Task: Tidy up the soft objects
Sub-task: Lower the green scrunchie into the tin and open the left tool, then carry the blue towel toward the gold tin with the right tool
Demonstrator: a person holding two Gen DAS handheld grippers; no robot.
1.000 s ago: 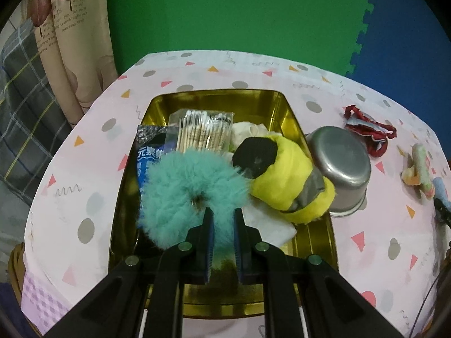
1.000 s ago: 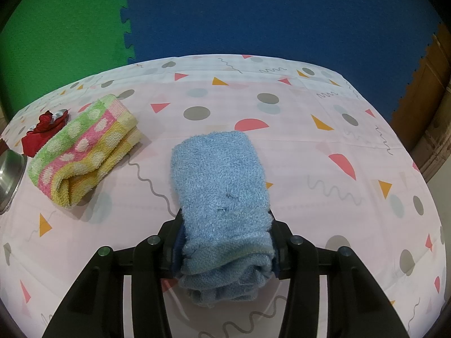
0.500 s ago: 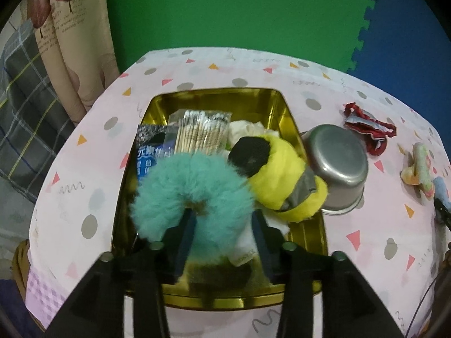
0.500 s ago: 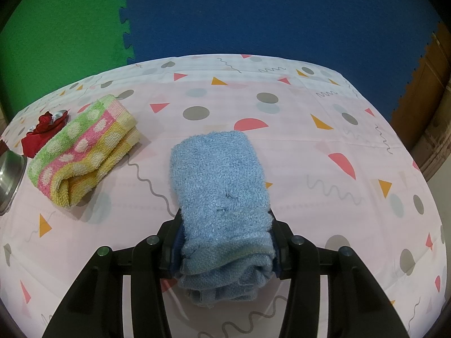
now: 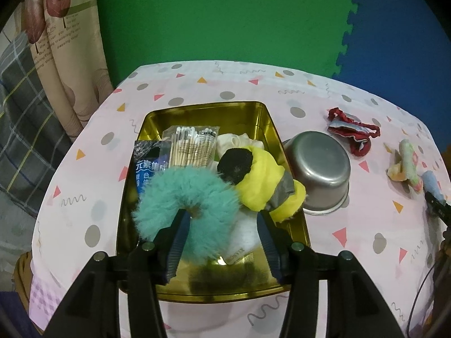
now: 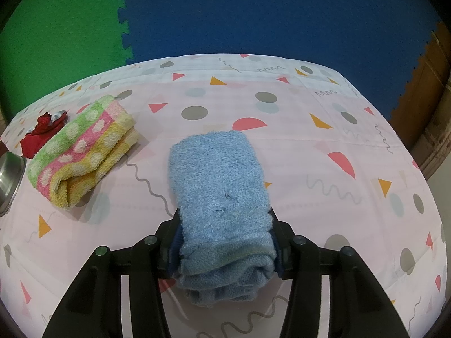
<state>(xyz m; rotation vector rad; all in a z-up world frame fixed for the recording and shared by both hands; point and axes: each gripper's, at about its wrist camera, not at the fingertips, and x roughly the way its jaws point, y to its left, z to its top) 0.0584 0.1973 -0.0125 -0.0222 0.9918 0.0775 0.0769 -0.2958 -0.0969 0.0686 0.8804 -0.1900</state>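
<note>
Left wrist view: the left gripper [image 5: 222, 225] hangs over the near end of the gold tray [image 5: 203, 293], which stands towards the left edge of the table [image 5: 93, 174]. Its fingers have just been opening and now stand wide; the teal fluffy ring [image 5: 186, 197] lies between them in the tray, the left finger still brushing its fur, the right one clear of it. Risk: the fur may cling to that finger and be dragged out as the gripper lifts; the ring also rides on a heap and could slide off it.

Right wrist view: the right gripper [image 6: 225, 242] has its fingers closed on the near end of the folded blue towel [image 6: 217, 180], whose far end rests on the table near its right half. Risk: only the edge folds are pinched, so the stack may unfold or droop when raised, and the tray looks nearly full.

Count, both views: one tray; in it one teal ring, one yellow plush toy [image 5: 262, 180], one packet of cotton swabs [image 5: 191, 146], one blue packet [image 5: 146, 169], some white cloth of uncertain number. On the table: one steel bowl [image 5: 321, 169], one red fabric piece [image 5: 352, 132], one spotted towel [image 6: 84, 152], one blue towel.
</note>
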